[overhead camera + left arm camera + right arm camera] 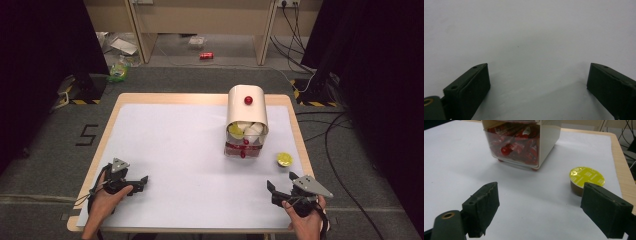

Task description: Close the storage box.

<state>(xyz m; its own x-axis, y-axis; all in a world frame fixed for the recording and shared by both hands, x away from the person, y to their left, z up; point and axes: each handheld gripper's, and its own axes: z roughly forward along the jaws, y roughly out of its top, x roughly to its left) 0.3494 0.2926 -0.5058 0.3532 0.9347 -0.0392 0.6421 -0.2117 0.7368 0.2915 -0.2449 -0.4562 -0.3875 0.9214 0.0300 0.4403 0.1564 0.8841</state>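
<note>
From above, a cream container with a red knob stands on the table, a yellow-lidded capsule just beside it. The left claw gapes wide over bare white surface, holding nothing. The right claw (equally wide, empty) faces the capsule and what look like red sachets.

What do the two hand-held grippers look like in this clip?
Both are black. The left hand-held gripper and right hand-held gripper each carry a grey three-cornered plate on top. Up close, the jaws are flat, blocky black pads with small holes; a brass-ringed hole sits near the base. Dark straps or cables run at the wrists.
</note>
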